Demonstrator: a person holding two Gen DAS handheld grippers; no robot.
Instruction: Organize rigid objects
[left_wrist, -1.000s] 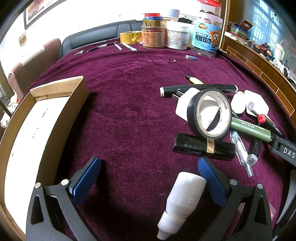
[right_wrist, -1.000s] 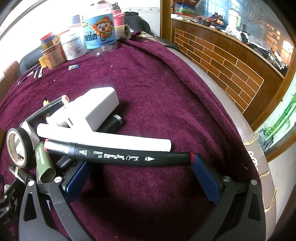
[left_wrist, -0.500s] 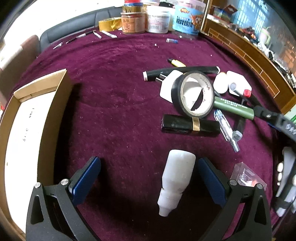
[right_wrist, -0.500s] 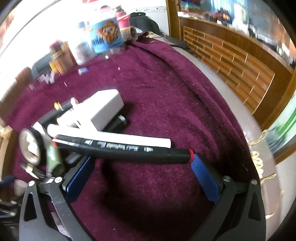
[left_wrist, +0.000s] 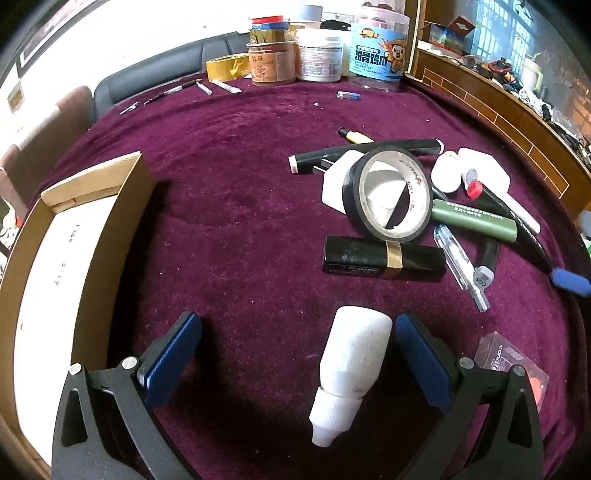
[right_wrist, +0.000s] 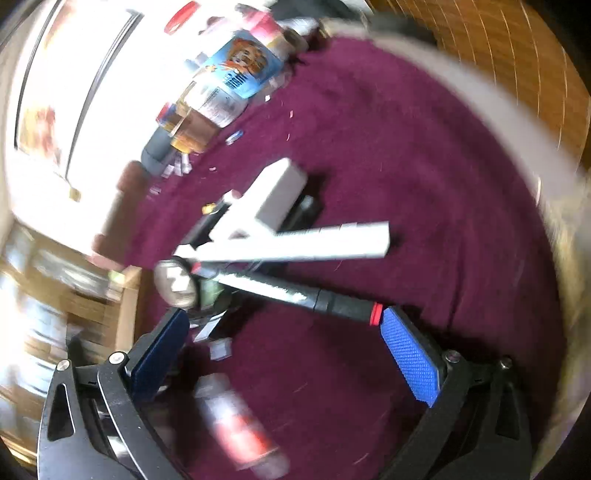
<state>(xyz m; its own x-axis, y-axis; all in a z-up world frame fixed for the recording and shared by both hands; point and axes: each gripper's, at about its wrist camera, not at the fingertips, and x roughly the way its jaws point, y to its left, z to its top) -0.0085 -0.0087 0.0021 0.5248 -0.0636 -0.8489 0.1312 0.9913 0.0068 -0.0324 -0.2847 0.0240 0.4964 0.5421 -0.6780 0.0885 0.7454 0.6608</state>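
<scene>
1. The left gripper (left_wrist: 297, 334) hovers wide open over the purple cloth (left_wrist: 240, 229), holding nothing; a white dropper bottle (left_wrist: 351, 367) lies between its blue pads, close against the right-hand pad (left_wrist: 421, 354) and well clear of the left one, cap pointing back toward the camera.

2. A second ago the bottle sat lower and nearer the frame's edge; it is now further in between the fingers, which suggests the left gripper has lined up on it for a grasp, though nothing is clamped yet.

3. The right gripper (right_wrist: 284, 332) is also spread wide and carries nothing. Its view, steady a second ago, is now heavily blurred and tilted, so the hand is evidently swinging. The black marker (right_wrist: 295, 295), with its red ring, lies across the gap, its capped end touching or just beside the right-hand pad (right_wrist: 410, 354); whether it is being pushed cannot be told.

4. Beyond the left gripper, a black case with a gold band (left_wrist: 384, 256) lies just beyond the bottle, then a roll of black tape (left_wrist: 388, 195) propped on a white block, a green tube (left_wrist: 472, 219) and a clear pen (left_wrist: 458, 266), all heaped close together.

5. The open cardboard box (left_wrist: 74, 236), presumably the destination, stands to the left, well apart from the heap and still bare inside as far as is visible.

6. Jars and tubs (left_wrist: 321, 55) line the far edge of the cloth.
</scene>
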